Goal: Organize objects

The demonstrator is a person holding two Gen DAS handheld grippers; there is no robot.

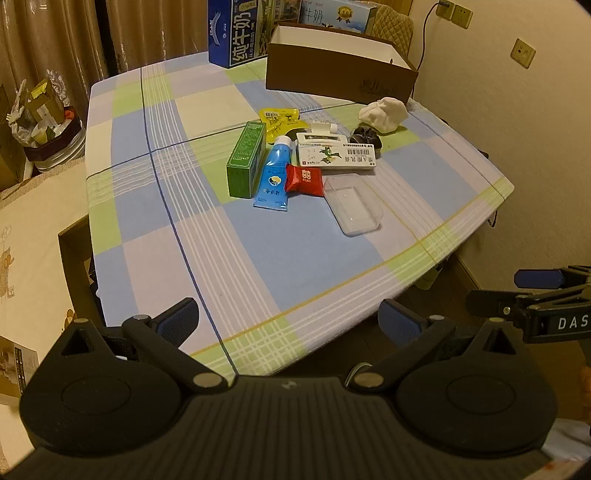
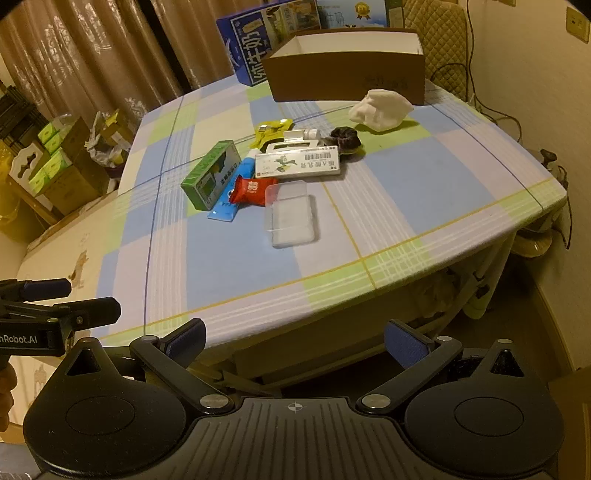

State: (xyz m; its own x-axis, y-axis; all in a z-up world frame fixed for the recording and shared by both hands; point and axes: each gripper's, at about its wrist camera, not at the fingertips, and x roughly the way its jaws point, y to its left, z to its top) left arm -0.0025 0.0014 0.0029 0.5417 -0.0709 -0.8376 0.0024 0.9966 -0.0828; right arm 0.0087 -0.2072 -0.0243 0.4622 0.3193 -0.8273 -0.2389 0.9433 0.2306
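Note:
A small heap lies mid-table: a green box (image 1: 245, 160) (image 2: 210, 175), a blue tube (image 1: 274, 173) (image 2: 231, 197), a red packet (image 1: 303, 180) (image 2: 251, 190), a white medicine box (image 1: 338, 156) (image 2: 297, 164), a yellow pouch (image 1: 279, 118) (image 2: 273, 129), a clear plastic tray (image 1: 352, 205) (image 2: 291, 214), a dark scrunchie (image 1: 364, 136) (image 2: 345, 138) and a white crumpled cloth (image 1: 384, 112) (image 2: 380, 107). An open brown cardboard box (image 1: 340, 74) (image 2: 347, 75) stands behind them. My left gripper (image 1: 290, 321) and right gripper (image 2: 295, 338) hang open and empty before the table's near edge, well short of the heap.
The checked tablecloth (image 1: 184, 221) (image 2: 424, 192) covers the table. Blue milk cartons (image 1: 236, 33) (image 2: 251, 48) stand at the back. A padded chair back (image 2: 439, 33) is at the far right by the wall. Curtains and boxes of clutter (image 2: 62, 162) fill the left side.

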